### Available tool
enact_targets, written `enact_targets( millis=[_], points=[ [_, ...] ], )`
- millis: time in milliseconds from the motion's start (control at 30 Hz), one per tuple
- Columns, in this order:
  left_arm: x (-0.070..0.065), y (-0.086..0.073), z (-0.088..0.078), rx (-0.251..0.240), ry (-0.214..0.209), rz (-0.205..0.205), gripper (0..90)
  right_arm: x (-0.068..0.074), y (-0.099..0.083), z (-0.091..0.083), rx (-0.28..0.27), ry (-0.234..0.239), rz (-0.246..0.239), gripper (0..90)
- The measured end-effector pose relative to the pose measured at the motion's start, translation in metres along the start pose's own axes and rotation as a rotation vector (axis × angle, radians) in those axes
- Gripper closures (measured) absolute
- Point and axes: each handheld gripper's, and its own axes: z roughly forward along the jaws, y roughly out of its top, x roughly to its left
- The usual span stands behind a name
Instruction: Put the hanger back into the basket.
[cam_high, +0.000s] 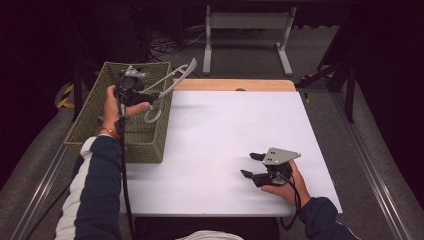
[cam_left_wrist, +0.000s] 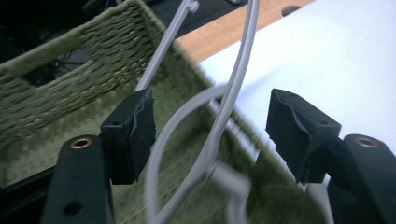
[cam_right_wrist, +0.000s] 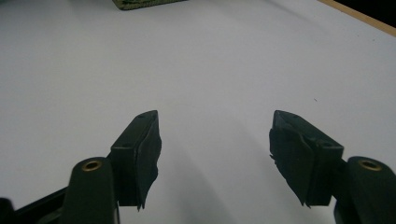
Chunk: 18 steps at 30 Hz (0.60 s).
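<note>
A grey clothes hanger (cam_high: 172, 80) slants over the right rim of a green woven basket (cam_high: 90, 117), its hook (cam_high: 152, 116) hanging down inside. My left gripper (cam_high: 151, 96) is held over the basket and stands open. In the left gripper view the hanger (cam_left_wrist: 233, 84) runs through the gap of that gripper (cam_left_wrist: 210, 135), and neither of the pads (cam_left_wrist: 135, 133) touches it; its lower part is blurred. My right gripper (cam_high: 252, 165) rests low over the white table (cam_high: 225, 125) at the front right, open, with nothing between its jaws (cam_right_wrist: 215, 154).
The basket (cam_left_wrist: 70, 84) stands at the table's left edge. A wooden strip (cam_high: 235, 85) borders the far edge of the table. Behind it a white metal stand (cam_high: 247, 22) sits on the floor. The tabletop (cam_right_wrist: 187, 56) stretches flat ahead of the right gripper.
</note>
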Motion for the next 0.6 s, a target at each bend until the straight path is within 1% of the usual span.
enact_targets(
  millis=[33, 67, 100, 133, 167, 233, 267, 300, 333, 367, 400, 433, 467, 500, 533, 567, 600],
  points=[
    [0.004, -0.005, -0.005, 0.008, 0.018, 0.015, 32.8, 0.000, 0.000, 0.000, 0.003, -0.001, 0.000, 34.4],
    [0.008, -0.011, -0.009, 0.007, 0.019, 0.023, 33.1, 0.001, 0.000, 0.001, 0.005, -0.001, 0.000, 34.4],
    [0.012, -0.018, -0.014, -0.001, 0.008, 0.020, 33.2, 0.001, 0.000, 0.001, 0.006, 0.000, -0.001, 34.4],
    [0.016, -0.024, -0.016, 0.002, -0.005, 0.021, 34.7, 0.001, 0.000, 0.001, 0.007, 0.001, -0.001, 34.4],
    [0.019, -0.029, -0.018, 0.011, 0.000, 0.030, 35.0, 0.001, 0.000, 0.001, 0.007, 0.003, 0.000, 34.4],
    [0.023, -0.039, -0.018, 0.060, -0.005, 0.072, 36.4, 0.001, 0.000, 0.002, 0.010, 0.002, 0.003, 34.4],
    [0.023, -0.044, -0.016, 0.090, 0.001, 0.098, 36.9, 0.001, 0.000, 0.002, 0.011, 0.003, 0.005, 34.4],
    [0.025, -0.047, -0.014, 0.121, -0.015, 0.125, 36.8, 0.001, -0.001, 0.002, 0.013, 0.004, 0.007, 34.4],
    [0.024, -0.050, -0.012, 0.152, -0.040, 0.142, 36.8, 0.001, -0.001, 0.002, 0.015, 0.005, 0.007, 34.3],
    [0.024, -0.052, -0.009, 0.176, -0.040, 0.156, 36.8, 0.001, -0.001, 0.003, 0.018, 0.006, 0.005, 34.4],
    [0.023, -0.054, -0.004, 0.220, -0.038, 0.189, 36.8, 0.001, -0.001, 0.003, 0.018, 0.006, 0.005, 34.4],
    [0.021, -0.055, 0.000, 0.251, -0.041, 0.193, 36.2, 0.001, -0.001, 0.003, 0.016, 0.008, 0.008, 34.4],
    [0.021, -0.056, 0.004, 0.266, -0.031, 0.202, 36.1, 0.001, -0.001, 0.003, 0.018, 0.008, 0.008, 34.4],
    [0.021, -0.055, 0.007, 0.273, -0.026, 0.205, 36.2, 0.001, -0.001, 0.003, 0.018, 0.009, 0.008, 34.4],
    [0.021, -0.055, 0.010, 0.279, -0.011, 0.197, 37.3, 0.001, -0.001, 0.004, 0.019, 0.009, 0.006, 34.4],
    [0.022, -0.054, 0.014, 0.291, -0.010, 0.196, 39.3, 0.001, -0.001, 0.004, 0.021, 0.009, 0.006, 34.3],
    [0.021, -0.054, 0.019, 0.303, -0.007, 0.207, 40.7, 0.001, -0.001, 0.004, 0.022, 0.008, 0.006, 34.3]
  ],
)
